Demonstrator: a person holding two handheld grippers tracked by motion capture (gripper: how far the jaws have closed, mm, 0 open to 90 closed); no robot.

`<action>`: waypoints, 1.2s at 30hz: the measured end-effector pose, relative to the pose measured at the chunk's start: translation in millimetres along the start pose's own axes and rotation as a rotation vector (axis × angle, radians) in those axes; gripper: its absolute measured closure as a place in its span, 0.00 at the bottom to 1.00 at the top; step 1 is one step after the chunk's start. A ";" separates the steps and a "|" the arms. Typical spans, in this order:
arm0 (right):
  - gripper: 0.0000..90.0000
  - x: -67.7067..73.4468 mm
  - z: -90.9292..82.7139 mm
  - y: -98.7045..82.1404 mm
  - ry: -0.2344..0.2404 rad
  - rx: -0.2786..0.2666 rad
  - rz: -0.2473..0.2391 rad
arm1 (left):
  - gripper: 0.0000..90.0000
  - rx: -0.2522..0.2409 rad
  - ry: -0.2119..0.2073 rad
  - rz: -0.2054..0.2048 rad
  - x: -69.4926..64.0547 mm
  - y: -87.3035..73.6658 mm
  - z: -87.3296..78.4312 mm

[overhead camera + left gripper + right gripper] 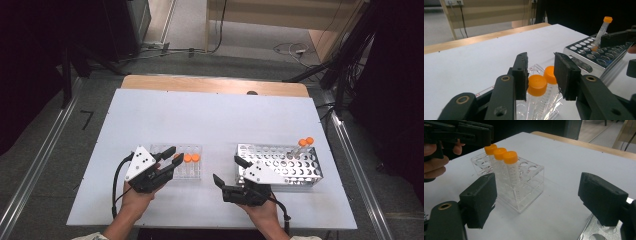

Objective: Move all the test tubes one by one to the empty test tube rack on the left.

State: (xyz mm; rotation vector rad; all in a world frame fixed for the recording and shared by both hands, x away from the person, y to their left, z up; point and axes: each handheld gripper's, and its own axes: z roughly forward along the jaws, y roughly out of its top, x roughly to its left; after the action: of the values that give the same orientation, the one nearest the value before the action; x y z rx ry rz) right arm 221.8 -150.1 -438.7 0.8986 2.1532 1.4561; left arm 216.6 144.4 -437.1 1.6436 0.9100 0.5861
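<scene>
the left gripper (165,162) hangs over the near-left end of the clear plastic rack (192,172), its two black jaws slightly apart with an orange-capped tube (537,86) between them. in the left gripper view the left pad sits right against the cap's side while the right pad stands a little clear of it, so the jaws are not clamped on the tube. a second orange cap (549,74) shows just behind the first, and the right gripper view shows three capped tubes (510,167) standing upright in a row along one side of the rack, the left gripper's jaws above the far one.

the right gripper (231,172) is held level between the two racks, well apart from the tubes, its jaws spread wide with nothing between them (just bare table beyond).

to the right stands a metal rack (305,172) of round holes, with two orange-capped tubes (306,142) leaning at its far right corner.

the tubes are clear plastic with fine graduation lines printed down the side; the marks are too small to read. small red markings sit on the clear rack's edge in the left gripper view, also unreadable.

everything rests on a white table top (200,120) with a wooden strip along its far edge.
</scene>
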 end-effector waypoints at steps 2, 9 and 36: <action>0.16 0.0 -0.8 0.3 -0.001 -0.001 0.006 | 0.65 -0.003 -0.007 -0.010 0.7 0.4 -0.6; 0.16 -5.1 -7.8 4.0 -0.018 -0.030 0.012 | 0.47 0.000 -0.001 -0.026 1.1 2.0 -2.0; 0.22 -113.6 -80.2 -15.5 -0.408 -0.108 0.133 | 0.30 -0.033 0.085 -0.049 5.7 3.6 -6.8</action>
State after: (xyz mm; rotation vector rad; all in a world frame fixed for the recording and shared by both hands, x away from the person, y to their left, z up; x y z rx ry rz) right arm 248.3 -286.9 -426.0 1.1990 1.7309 1.2977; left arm 215.6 152.6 -432.3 1.5721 0.9953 0.6381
